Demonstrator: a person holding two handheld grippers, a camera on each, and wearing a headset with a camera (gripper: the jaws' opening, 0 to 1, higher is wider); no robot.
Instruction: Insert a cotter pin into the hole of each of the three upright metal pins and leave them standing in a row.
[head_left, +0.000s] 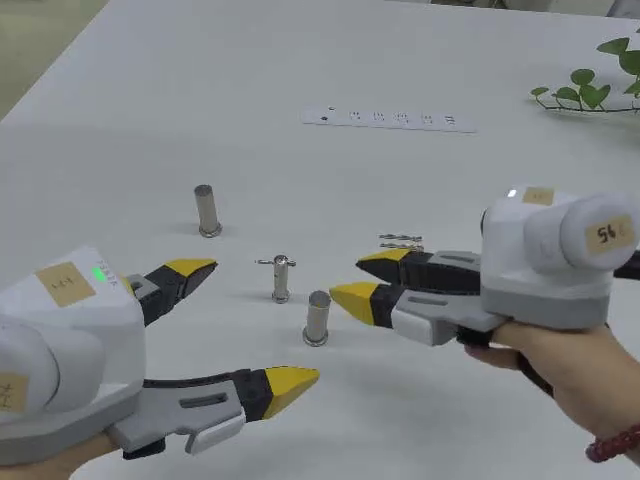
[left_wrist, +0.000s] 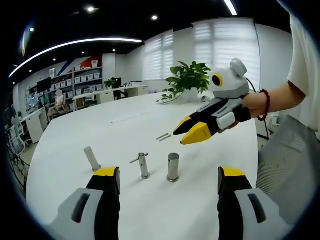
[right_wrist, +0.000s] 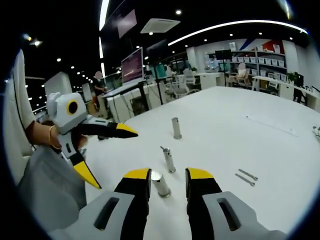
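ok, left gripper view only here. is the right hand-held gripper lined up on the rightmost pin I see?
Observer: Yes. In the right gripper view the near pin shows in the gap between the open jaws of the right hand-held gripper.
Operator: Leftmost pin looks tilted here. Is it?
Observer: No, that looks like lens distortion. In the head view the far pin stands upright on the table.
Operator: Any status light on mine?
Observer: The head view shows a green light lit on the body of the left hand-held gripper.
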